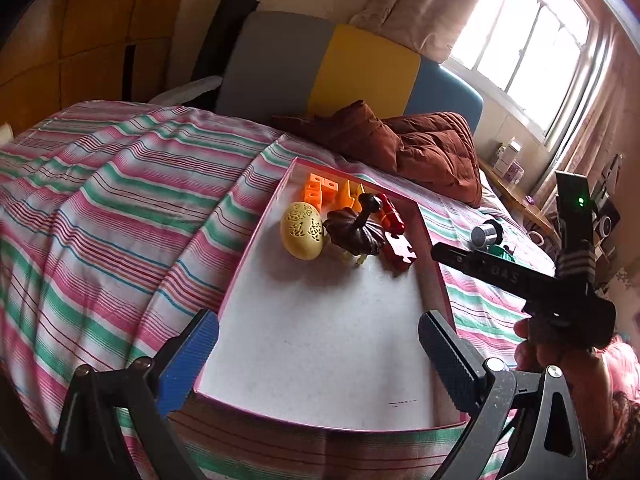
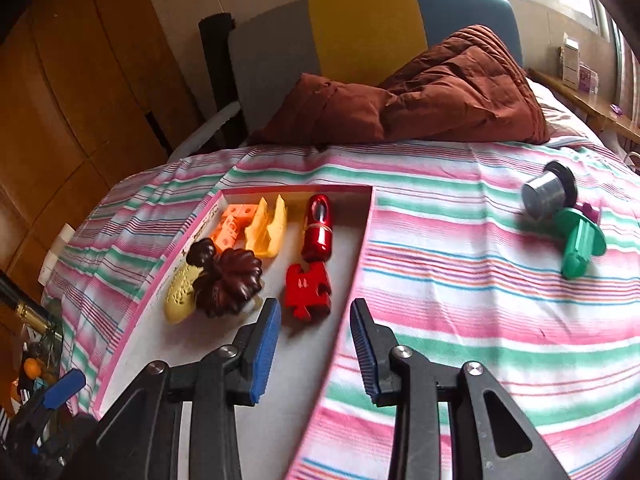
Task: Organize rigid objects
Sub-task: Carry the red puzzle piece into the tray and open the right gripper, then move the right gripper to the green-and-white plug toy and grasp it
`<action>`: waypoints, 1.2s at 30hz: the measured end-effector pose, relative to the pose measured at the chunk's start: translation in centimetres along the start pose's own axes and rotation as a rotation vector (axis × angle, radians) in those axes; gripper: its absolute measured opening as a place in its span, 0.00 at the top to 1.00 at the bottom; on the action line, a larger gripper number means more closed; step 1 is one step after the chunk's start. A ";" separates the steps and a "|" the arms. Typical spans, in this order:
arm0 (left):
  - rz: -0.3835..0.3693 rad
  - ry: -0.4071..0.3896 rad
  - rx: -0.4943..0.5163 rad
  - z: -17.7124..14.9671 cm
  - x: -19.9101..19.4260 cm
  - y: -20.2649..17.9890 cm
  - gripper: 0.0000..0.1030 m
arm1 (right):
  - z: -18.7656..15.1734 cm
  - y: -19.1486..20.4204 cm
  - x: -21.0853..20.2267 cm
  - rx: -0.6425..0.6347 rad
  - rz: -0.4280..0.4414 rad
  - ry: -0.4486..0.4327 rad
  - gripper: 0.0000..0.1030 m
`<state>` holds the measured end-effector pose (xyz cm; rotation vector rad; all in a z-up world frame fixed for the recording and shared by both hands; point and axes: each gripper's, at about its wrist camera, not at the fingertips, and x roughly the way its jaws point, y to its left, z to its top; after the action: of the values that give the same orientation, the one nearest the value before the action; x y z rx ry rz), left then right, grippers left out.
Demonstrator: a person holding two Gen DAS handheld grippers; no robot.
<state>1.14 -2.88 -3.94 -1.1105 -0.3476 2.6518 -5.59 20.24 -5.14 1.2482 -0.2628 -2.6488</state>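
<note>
A shallow pink-rimmed box lid [image 1: 256, 236] [image 2: 362, 248] lies on the striped bed. In it sit a yellow egg [image 1: 302, 230] [image 2: 180, 294], a dark brown pumpkin [image 1: 354, 230] [image 2: 230, 278], a red puzzle piece [image 1: 400, 254] [image 2: 308, 288], a red cylinder [image 1: 390, 212] [image 2: 318, 226], orange blocks [image 1: 320, 190] [image 2: 234, 222] and a yellow piece [image 2: 268, 224]. A silver cylinder [image 2: 546, 194] [image 1: 486, 232] and a green toy [image 2: 582, 240] lie on the sheet to the right. My left gripper [image 1: 320, 364] is open over the lid's near end. My right gripper [image 2: 314, 348] is open over the lid's right rim, just short of the puzzle piece.
A brown quilt [image 1: 424, 148] [image 2: 432, 92] is bunched at the headboard [image 1: 360, 68]. A wooden wardrobe [image 2: 72, 80] stands at left. A window [image 1: 520, 40] and a shelf with small boxes [image 2: 576, 66] are at right. The right-hand tool's body [image 1: 520, 276] crosses the left wrist view.
</note>
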 end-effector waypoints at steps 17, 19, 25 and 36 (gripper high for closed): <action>-0.094 0.017 0.077 -0.8 -0.5 -3.3 0.02 | -2.7 -3.6 -3.0 0.070 -0.023 0.020 0.65; -0.098 0.013 0.085 -0.8 -0.7 -3.7 0.02 | -3.2 -4.1 -3.3 0.069 -0.035 0.024 0.65; -0.123 0.024 0.110 -1.0 -0.7 -5.1 0.02 | -4.4 -6.6 -4.5 0.090 -0.064 0.019 0.65; -0.171 0.067 0.213 -1.6 -0.3 -9.3 0.01 | -6.7 -14.0 -7.4 0.198 -0.135 -0.006 0.65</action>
<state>3.72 5.99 -2.01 -1.0489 -0.1359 2.4300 2.76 35.17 -7.33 1.3608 -0.4683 -2.7980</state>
